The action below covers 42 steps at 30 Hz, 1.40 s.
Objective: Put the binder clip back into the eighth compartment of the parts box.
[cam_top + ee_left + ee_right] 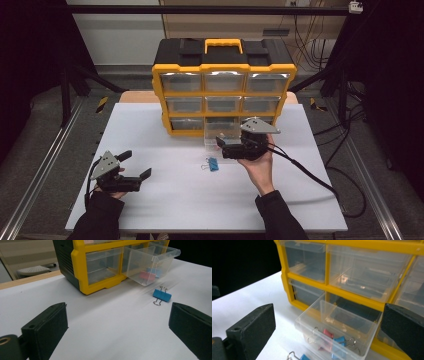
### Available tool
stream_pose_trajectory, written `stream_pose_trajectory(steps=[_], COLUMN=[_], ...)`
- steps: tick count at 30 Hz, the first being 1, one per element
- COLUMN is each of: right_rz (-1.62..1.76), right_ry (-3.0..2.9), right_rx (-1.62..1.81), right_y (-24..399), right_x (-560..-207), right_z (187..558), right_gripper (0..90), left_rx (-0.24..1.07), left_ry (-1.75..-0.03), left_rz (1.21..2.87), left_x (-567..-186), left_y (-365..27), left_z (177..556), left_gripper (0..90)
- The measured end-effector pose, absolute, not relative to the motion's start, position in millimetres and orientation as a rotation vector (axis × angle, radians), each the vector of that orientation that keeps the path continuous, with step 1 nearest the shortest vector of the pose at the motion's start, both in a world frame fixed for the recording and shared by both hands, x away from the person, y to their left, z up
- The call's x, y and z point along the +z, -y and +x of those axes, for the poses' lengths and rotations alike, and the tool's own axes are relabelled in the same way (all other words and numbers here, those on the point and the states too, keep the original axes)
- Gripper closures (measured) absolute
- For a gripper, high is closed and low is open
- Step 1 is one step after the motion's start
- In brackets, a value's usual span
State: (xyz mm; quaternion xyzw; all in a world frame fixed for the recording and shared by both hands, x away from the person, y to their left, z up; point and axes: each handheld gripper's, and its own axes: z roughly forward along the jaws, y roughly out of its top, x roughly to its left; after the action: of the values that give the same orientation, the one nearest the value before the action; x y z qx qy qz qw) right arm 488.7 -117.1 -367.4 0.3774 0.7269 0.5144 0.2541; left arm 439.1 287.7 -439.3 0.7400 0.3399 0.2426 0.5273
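- Left gripper rests low on the white counter, far left, jaws spread and empty. It lies well apart from the work; judgement: leave it parked, no need for it in this step.
- Blue clip lies flat on the counter, just in front of the pulled-out drawer, wire loops toward the person's left. In the left gripper view it sits between the two black jaws' sight line but far off, near the drawer's front corner.
- Drawer is the bottom-middle one of the yellow cabinet, slid well out. In the right gripper view it already holds a red clip and another blue one beside it.
- Right gripper hovers over the drawer front, jaws spread wide, nothing between them.
- Step in hand, as I read it: fetch the loose blue clip and drop it in the drawer.
- To do it well: swing the right gripper back toward the person and down, jaws straddling the blue body rather than the wire loops, which would slip or pivot.
- Close on the flat sides, lift clear of the drawer's front wall, release above the open middle.
- Risk: brushing the light drawer and pushing it shut or askew.
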Motion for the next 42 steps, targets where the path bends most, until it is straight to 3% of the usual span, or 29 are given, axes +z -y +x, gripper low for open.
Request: stream_pose_trajectory(steps=[22, 42], right_rz=[0.985, 1.005], right_ry=[-2.087, -2.186], right_rx=[1.350, 1.254], right_y=[93, 73], right_x=[-401, -437], right_z=[464, 468], right_gripper=[1.5, 10.3], left_rx=[0.579, 0.581], left_ry=[-0.818, -0.818], left_rz=[1.763, 1.758], left_x=[-439, -439], left_y=[-289, -289], left_z=[439, 439], left_gripper=[1.3, 1.3])
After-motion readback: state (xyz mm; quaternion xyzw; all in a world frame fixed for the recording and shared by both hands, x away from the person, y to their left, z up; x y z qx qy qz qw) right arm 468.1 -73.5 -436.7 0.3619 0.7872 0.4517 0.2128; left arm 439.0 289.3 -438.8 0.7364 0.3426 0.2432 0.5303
